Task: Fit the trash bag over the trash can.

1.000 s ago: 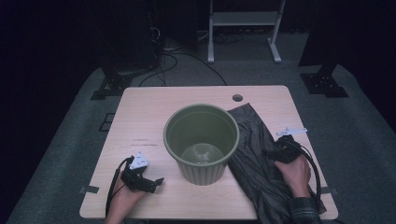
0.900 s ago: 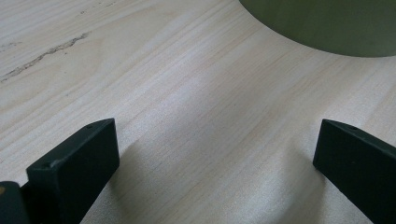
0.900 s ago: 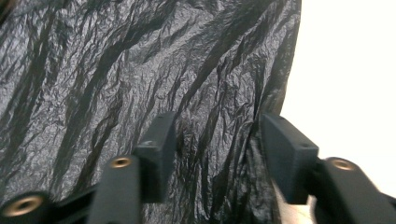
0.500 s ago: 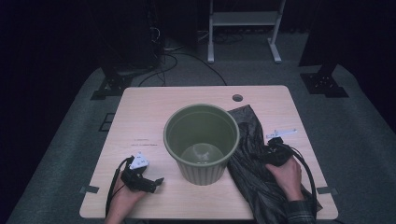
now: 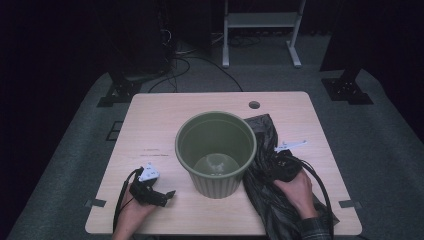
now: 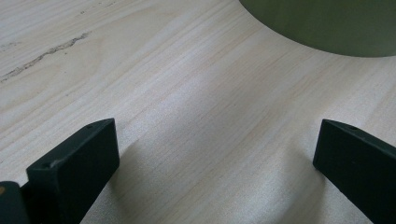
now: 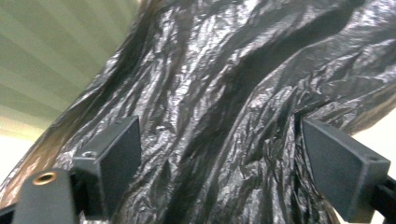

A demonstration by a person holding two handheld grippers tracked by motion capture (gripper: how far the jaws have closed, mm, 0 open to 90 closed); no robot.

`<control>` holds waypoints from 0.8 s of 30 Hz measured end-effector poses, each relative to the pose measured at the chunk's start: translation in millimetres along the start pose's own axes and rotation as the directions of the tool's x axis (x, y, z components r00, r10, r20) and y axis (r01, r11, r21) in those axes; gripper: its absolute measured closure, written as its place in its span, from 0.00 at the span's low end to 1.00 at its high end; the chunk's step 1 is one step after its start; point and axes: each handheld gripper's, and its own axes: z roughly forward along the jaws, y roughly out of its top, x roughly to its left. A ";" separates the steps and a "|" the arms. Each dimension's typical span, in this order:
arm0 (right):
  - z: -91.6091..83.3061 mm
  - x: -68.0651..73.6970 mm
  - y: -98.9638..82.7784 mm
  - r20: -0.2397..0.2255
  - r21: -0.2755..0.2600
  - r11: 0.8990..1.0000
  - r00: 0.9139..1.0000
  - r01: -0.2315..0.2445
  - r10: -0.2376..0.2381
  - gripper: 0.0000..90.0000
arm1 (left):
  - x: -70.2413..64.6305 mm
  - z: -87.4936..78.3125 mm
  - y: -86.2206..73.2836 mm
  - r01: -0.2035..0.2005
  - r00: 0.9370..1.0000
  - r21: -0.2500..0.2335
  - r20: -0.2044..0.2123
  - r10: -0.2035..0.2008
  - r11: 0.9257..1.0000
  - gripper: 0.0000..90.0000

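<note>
Work in hand looks like fitting the black plastic bag [image 5: 272, 200] into the green bin [image 5: 216, 152]. The bin stands upright near the middle of the bench [image 5: 150, 125], and it looks empty. The bag lies crumpled on the bench at the right of the bin, touching its side, and its near end reaches to the near edge of the bench.

I judge the step to be the taking hold of the bag, not yet the lifting. The right gripper [image 5: 272, 162] lies over the bag close to the bin. In the right gripper view its jaws stand wide apart, with wrinkled folds of the bag [image 7: 224, 107] between them, and the pads do not press the plastic. The jaws have just been opening wider, with the bag between them but not clamped, so this gripper is released. The ribbed green wall of the bin [image 7: 56, 60] shows at the upper left of that view.

The left gripper [image 5: 167, 196] rests low on the bench at the left of the bin, apart from it. Its jaws are wide open over bare wood and hold nothing.

The next move probably needs the right jaws to go down on one fold and close on it. A thin layer near the mouth of the bag would be better than a thick bundle, because such plastic slips easily
</note>
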 end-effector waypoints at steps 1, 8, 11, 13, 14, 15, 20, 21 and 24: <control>1.5 2.7 0.7 0.003 0.003 1.000 1.000 0.008 -0.008 0.14 | 0.0 0.0 0.0 0.000 1.000 0.000 0.000 0.000 1.000 0.00; 10.5 17.7 4.2 0.021 0.019 0.998 0.998 0.054 -0.054 0.11 | -0.1 0.0 0.0 0.001 1.000 0.000 0.000 -0.001 1.000 0.00; 15.0 26.2 5.0 0.049 0.030 0.996 0.995 0.084 -0.085 0.08 | -0.1 0.0 0.0 0.001 1.000 0.000 0.000 -0.001 1.000 0.00; 17.7 31.1 4.7 0.077 0.037 0.994 0.992 0.102 -0.104 0.06 | -0.1 0.0 0.0 0.001 1.000 0.000 0.000 -0.001 1.000 0.00; 19.2 33.8 4.3 0.092 0.043 0.992 0.988 0.118 -0.121 0.05 | -0.1 0.0 0.0 0.001 1.000 0.000 0.000 -0.001 1.000 0.00; 20.7 36.6 3.6 0.112 0.050 0.989 0.984 0.136 -0.141 0.05 | -0.1 0.0 0.0 0.001 1.000 0.000 0.000 -0.001 1.000 0.00; 20.4 43.6 1.8 0.149 0.044 0.985 0.974 0.167 -0.172 0.18 | -0.1 0.1 -0.1 0.001 1.000 -0.001 0.000 -0.001 1.000 0.00; 19.3 43.7 0.6 0.148 0.032 0.985 0.974 0.169 -0.171 0.24 | -0.1 0.0 0.0 0.001 1.000 0.000 0.000 -0.001 1.000 0.00; 15.7 44.1 -1.2 0.143 0.012 0.985 0.974 0.173 -0.173 0.44 | -0.1 0.0 0.0 0.001 1.000 0.000 0.000 -0.001 1.000 0.00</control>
